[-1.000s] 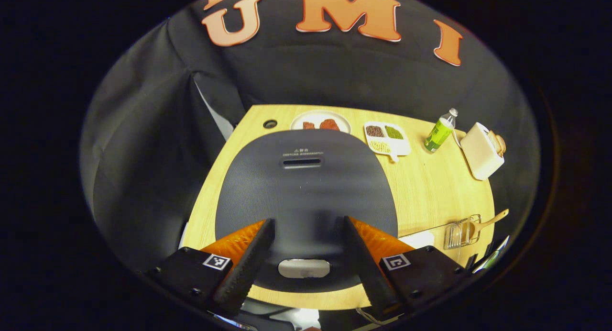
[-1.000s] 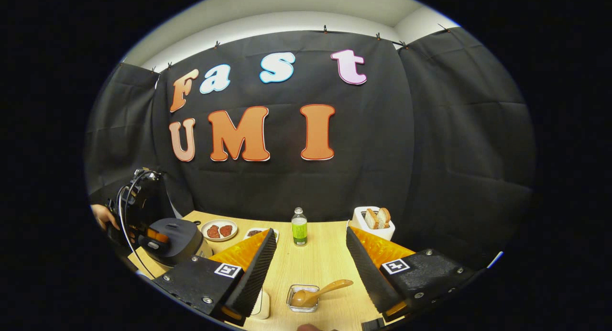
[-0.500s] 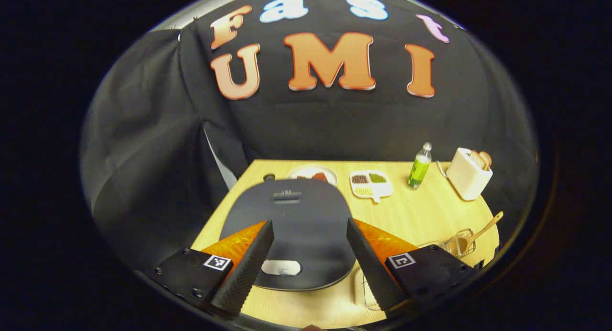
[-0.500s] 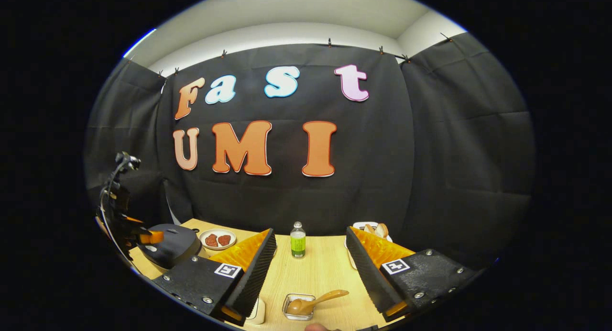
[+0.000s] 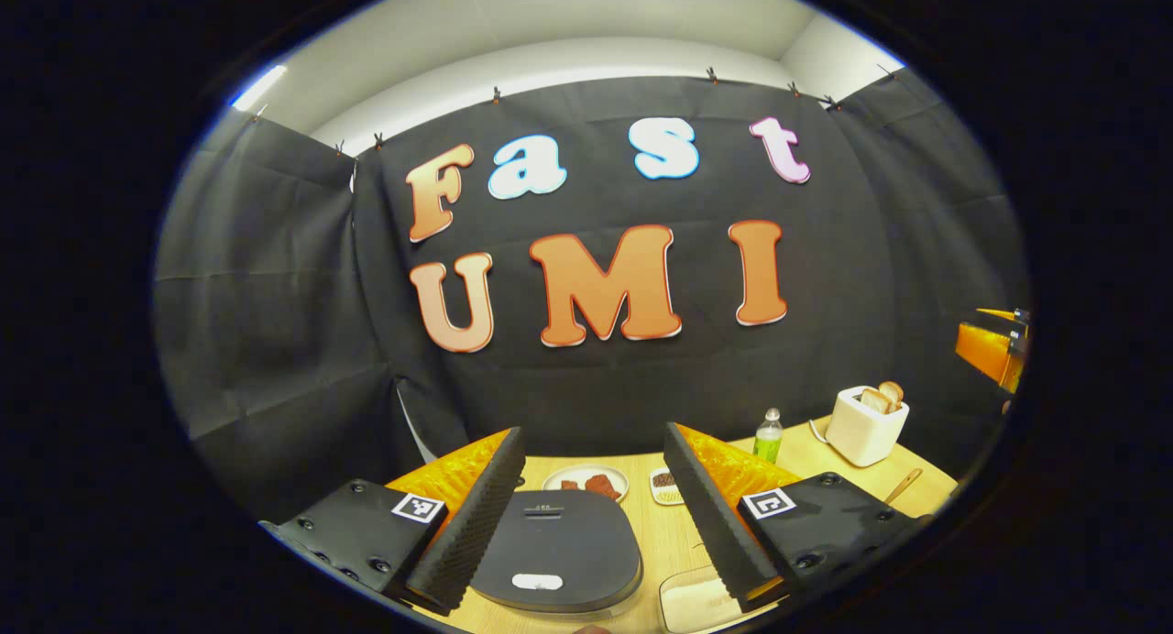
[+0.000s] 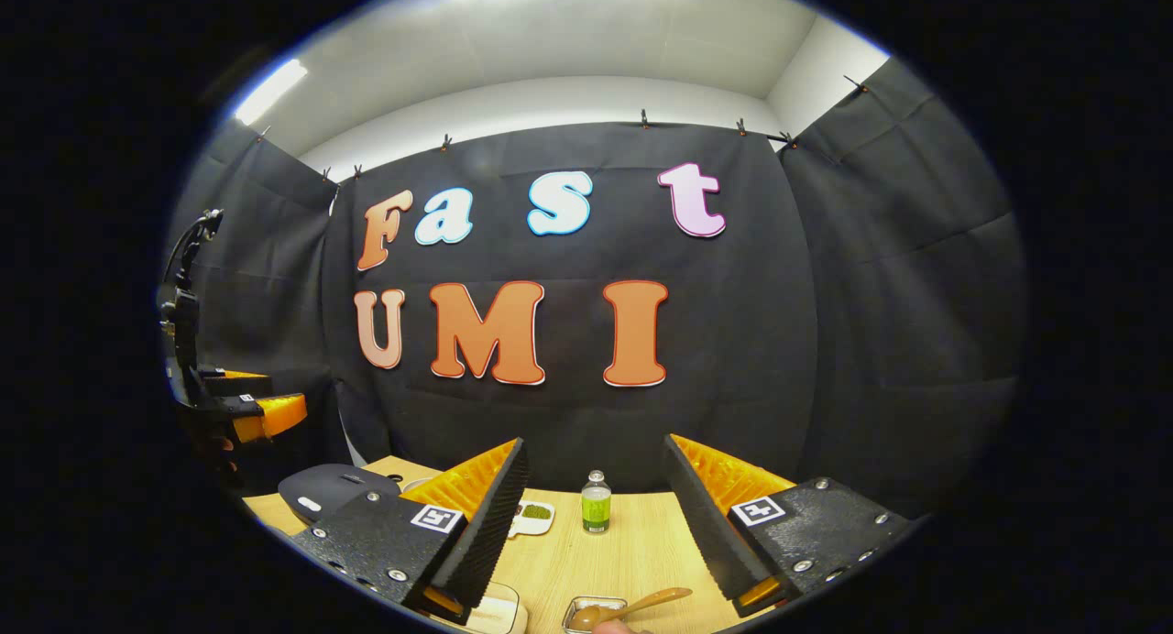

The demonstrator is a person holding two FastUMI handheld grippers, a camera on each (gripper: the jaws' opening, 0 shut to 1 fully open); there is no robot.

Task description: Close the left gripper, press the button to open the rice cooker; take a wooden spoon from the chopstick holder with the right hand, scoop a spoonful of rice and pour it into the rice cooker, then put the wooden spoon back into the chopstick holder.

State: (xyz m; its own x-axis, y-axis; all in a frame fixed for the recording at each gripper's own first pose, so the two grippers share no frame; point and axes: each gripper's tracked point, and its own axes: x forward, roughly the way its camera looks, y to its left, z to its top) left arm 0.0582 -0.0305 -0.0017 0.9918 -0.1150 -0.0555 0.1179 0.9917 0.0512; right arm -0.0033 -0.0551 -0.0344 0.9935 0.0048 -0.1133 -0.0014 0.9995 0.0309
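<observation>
The dark grey rice cooker [image 5: 559, 552] sits low between my left gripper's fingers with its lid down and a pale button [image 5: 537, 581] at the near edge. My left gripper [image 5: 591, 430] is open, holds nothing and stands well above the cooker. The right gripper view shows that left gripper [image 6: 247, 414] hanging over the cooker [image 6: 330, 489] at far left. My right gripper [image 6: 594, 442] is open and holds nothing. Below it a wooden spoon [image 6: 632, 605] rests in a clear holder [image 6: 586, 616]. A clear container of rice [image 5: 696, 602] lies right of the cooker.
On the wooden table [image 6: 632, 547] stand a green bottle [image 6: 596, 503], a divided dish of grains [image 6: 533, 517], a plate with red pieces [image 5: 586, 480] and a white toaster with bread [image 5: 866, 423]. The right gripper [image 5: 994, 350] shows at the left gripper view's right edge.
Both grippers have lifted and tilted upward, so the wall takes up more of each view. The left gripper has drawn back from the cooker's lid. Both stay open.
</observation>
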